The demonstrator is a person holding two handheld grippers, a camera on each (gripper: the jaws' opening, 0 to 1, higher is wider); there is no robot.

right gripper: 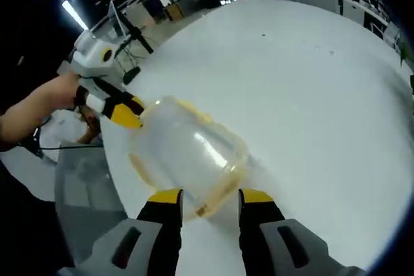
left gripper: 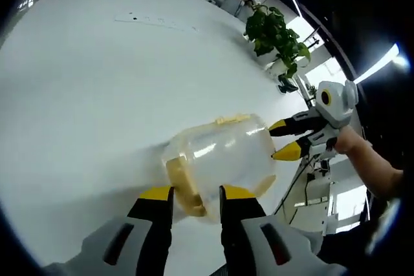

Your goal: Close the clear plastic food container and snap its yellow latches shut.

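Observation:
The clear plastic container [left gripper: 223, 156] lies tilted on the white table [left gripper: 84, 82], with yellow latches along its rim. My left gripper [left gripper: 196, 195] reaches its near end, and its yellow-tipped jaws close in on a yellow latch [left gripper: 186, 192]. My right gripper [left gripper: 283, 139] comes in from the right, held by a person's hand, with its tips against the container's far side. In the right gripper view, the container [right gripper: 187, 150] sits just past my right gripper [right gripper: 210, 198]. Its jaws stand apart on either side of a yellow latch [right gripper: 212, 203]. My left gripper [right gripper: 123, 113] touches the far end.
A potted green plant [left gripper: 275, 33] stands at the table's far edge. A white power strip [left gripper: 155, 21] lies on the far part of the table. The table edge [right gripper: 113, 179] runs close to the container's left, with a grey chair [right gripper: 84, 192] below it.

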